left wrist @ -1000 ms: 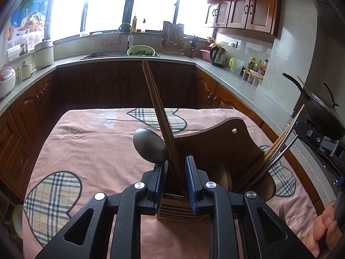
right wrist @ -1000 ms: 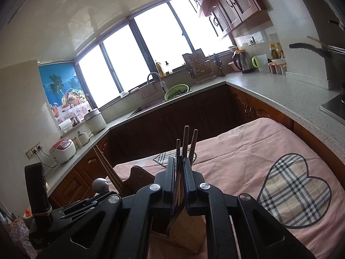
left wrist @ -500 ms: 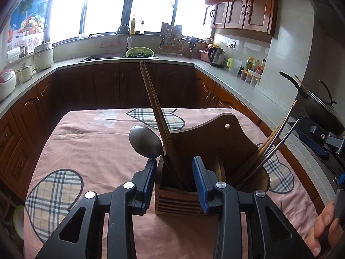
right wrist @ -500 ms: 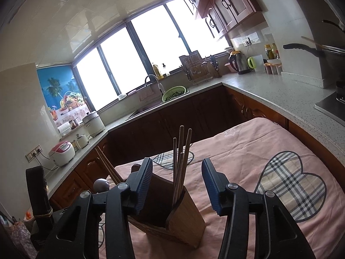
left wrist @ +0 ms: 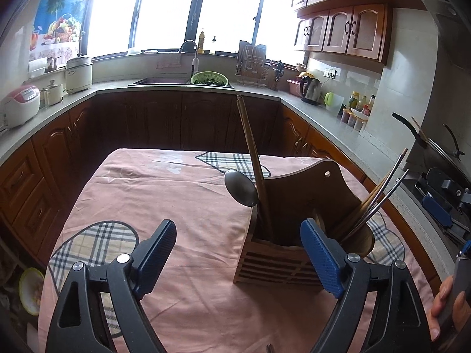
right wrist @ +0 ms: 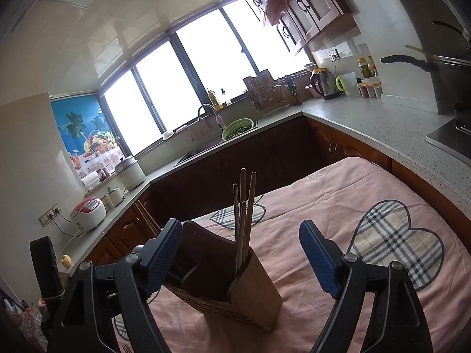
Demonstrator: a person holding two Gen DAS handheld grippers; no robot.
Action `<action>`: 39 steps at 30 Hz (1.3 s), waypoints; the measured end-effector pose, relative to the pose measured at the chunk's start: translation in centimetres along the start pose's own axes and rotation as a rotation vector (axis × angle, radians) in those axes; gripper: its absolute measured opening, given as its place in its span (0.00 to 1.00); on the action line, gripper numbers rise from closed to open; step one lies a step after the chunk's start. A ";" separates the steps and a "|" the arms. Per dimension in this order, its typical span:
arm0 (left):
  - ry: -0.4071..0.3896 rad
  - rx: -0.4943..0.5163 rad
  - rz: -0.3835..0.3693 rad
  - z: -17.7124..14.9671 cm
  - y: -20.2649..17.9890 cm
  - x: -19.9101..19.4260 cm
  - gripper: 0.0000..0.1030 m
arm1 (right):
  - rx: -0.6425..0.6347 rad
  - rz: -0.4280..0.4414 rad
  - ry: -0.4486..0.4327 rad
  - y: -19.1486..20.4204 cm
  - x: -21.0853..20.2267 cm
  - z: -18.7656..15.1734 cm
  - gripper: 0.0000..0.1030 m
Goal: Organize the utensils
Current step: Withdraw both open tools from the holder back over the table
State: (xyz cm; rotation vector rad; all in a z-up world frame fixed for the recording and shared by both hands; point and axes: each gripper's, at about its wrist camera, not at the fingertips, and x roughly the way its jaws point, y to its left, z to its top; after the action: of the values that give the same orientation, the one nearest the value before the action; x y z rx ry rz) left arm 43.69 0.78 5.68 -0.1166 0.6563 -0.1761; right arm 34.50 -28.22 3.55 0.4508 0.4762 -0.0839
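Observation:
A wooden utensil holder [left wrist: 282, 261] stands on the pink tablecloth [left wrist: 182, 206]. Its left compartment holds brown chopsticks [left wrist: 253, 158] and a metal spoon [left wrist: 241, 188]. Its right compartment holds more chopsticks [left wrist: 382, 194], wooden and metal. My left gripper [left wrist: 238, 253] is wide open and empty, just in front of the holder. In the right wrist view the holder [right wrist: 235, 294] stands close with chopsticks [right wrist: 244, 220] upright in it. My right gripper [right wrist: 240, 256] is wide open and empty, its fingers either side of the holder, apart from it.
A kitchen counter [left wrist: 323, 111] runs around the table, with a sink, a green colander [left wrist: 209, 78], a kettle [left wrist: 310, 89], rice cookers [left wrist: 17, 106] and a wok [left wrist: 435, 150] on the stove. The other gripper's blue pad [left wrist: 435, 211] shows at the right.
Both grippers opened, letting go of the chopsticks, which stay standing in the holder. Both grippers drew back from the holder.

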 end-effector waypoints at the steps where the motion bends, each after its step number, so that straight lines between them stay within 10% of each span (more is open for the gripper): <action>1: -0.004 -0.008 -0.002 -0.1 0.2 -0.4 0.88 | -0.001 0.005 0.001 0.1 -0.1 -0.1 0.93; 39: -0.136 -0.032 0.062 -11.0 1.5 -17.3 0.99 | -0.255 0.031 -0.012 5.6 -12.5 -7.9 1.00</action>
State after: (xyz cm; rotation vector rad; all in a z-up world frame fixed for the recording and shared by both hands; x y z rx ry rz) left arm 23.63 5.12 7.06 -0.1376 0.5261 -0.0973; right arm 21.05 -20.07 5.27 0.2070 0.4614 0.0044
